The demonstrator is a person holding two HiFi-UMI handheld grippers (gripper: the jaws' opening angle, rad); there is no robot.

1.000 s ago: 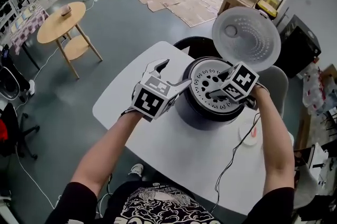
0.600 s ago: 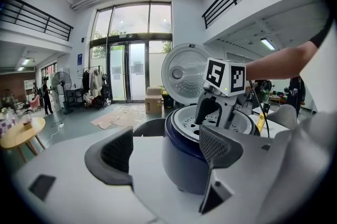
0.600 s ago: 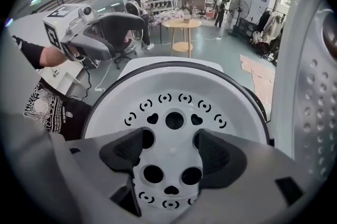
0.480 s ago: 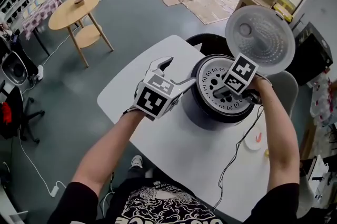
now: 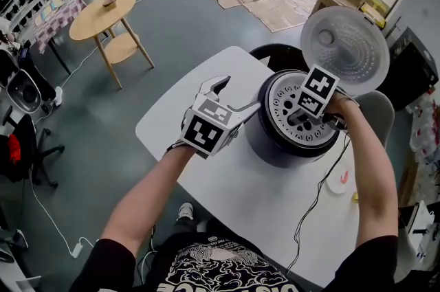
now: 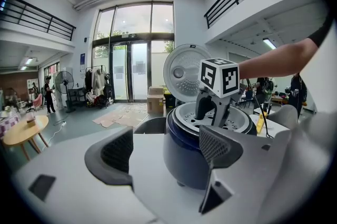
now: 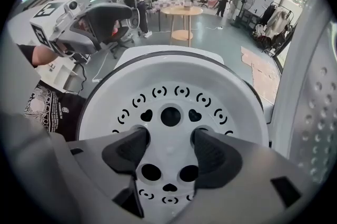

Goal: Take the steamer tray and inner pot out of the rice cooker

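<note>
A dark rice cooker (image 5: 275, 139) stands on the white table (image 5: 185, 126) with its lid (image 5: 344, 50) swung up. The white perforated steamer tray (image 5: 283, 104) sits in its top and hides the inner pot. My right gripper (image 5: 300, 120) points straight down onto the tray (image 7: 171, 91). Its jaws are closing, with the fingertips (image 7: 129, 146) set into two holes and the tray's middle strip between them (image 7: 170, 152). My left gripper (image 5: 232, 95) hovers open just left of the cooker (image 6: 181, 157), nothing between its jaws (image 6: 169, 146).
A black power cord (image 5: 313, 201) runs down the table's right side past a small white dish (image 5: 337, 181). A black chair (image 5: 275, 53) and a grey chair (image 5: 375, 112) stand behind the table. A round wooden table (image 5: 110, 12) is far left on the floor.
My right gripper has tipped down onto the tray and its jaws have narrowed. My left gripper has drifted a little toward the cooker's side.
</note>
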